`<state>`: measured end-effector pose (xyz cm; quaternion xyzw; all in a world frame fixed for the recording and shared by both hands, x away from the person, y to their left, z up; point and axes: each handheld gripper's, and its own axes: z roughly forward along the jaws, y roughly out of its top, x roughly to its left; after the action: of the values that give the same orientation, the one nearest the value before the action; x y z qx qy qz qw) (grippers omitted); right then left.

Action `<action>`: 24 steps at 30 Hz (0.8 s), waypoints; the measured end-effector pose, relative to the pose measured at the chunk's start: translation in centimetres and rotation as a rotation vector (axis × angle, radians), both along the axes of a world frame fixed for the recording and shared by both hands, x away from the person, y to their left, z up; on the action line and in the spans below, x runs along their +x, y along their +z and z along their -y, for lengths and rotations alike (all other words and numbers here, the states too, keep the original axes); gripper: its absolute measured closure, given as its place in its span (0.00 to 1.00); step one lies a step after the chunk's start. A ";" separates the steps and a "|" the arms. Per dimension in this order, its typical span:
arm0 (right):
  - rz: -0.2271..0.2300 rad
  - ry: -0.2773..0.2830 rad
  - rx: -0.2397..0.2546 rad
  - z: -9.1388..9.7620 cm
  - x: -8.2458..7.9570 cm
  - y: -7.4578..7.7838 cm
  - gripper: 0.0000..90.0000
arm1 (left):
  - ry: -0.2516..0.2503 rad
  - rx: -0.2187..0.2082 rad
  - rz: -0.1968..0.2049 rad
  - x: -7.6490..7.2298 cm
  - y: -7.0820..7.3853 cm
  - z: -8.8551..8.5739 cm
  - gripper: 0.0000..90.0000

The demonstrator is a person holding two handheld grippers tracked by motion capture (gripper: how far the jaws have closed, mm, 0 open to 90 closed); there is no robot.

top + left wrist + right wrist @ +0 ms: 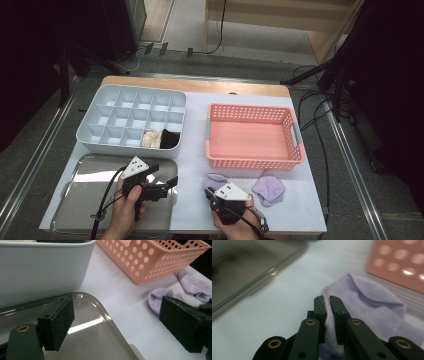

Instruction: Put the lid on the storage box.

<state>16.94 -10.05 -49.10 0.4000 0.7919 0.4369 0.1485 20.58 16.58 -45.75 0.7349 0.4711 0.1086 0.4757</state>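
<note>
1. Lilac sock [362, 315]: on the white table [192, 200], near edge, just in front of the pink basket [252, 135]; at about 5 o'clock from the table's middle in the high view. A fold of its edge is pinched between the pads of the right gripper [329, 315], whose jaws stand narrow, cloth between them.
2. Second lilac sock [269, 189]: flat on the table at 3 o'clock of the right gripper, just apart from it, near the basket's front corner.
3. Left gripper [165, 187]: jaws wide, nothing between them; held over the right part of the steel tray [85, 180], at 9 o'clock of the right gripper.
4. Grey divider box [130, 120]: at 12 o'clock of the tray, touching or just beside it. Front row holds a cream item [151, 138] and a black item [170, 139], in neighbouring compartments.
5. Pink basket: at 3 o'clock of the box, well apart from the tray; its front wall stands just beyond the held sock.
</note>
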 end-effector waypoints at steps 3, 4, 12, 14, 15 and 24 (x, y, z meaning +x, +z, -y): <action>0.032 -0.010 -0.048 -0.4 -0.8 0.2 0.90 | -0.005 0.014 -0.008 -0.1 -0.2 0.2 0.16; 0.018 -0.022 -0.022 -0.3 -0.8 0.3 0.83 | -0.002 0.016 -0.007 -0.1 -0.3 0.2 0.16; 0.012 -0.236 0.086 1.8 -0.2 1.0 0.57 | 0.013 0.016 -0.010 0.1 -0.3 -0.2 0.16; 0.012 -0.262 0.074 1.8 -0.1 0.6 0.55 | 0.010 0.012 -0.014 0.3 -0.4 -0.2 0.16; 0.010 -0.262 0.068 1.8 0.0 0.4 0.55 | 0.006 0.013 -0.019 0.3 -0.6 -0.2 0.16; 0.015 -0.211 0.122 1.9 -0.8 1.2 0.44 | 0.008 0.015 -0.030 0.7 -0.7 0.2 0.16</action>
<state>16.16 -11.99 -47.87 0.4861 0.7162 0.4692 0.1748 21.25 16.42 -46.41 0.7381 0.4802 0.1028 0.4626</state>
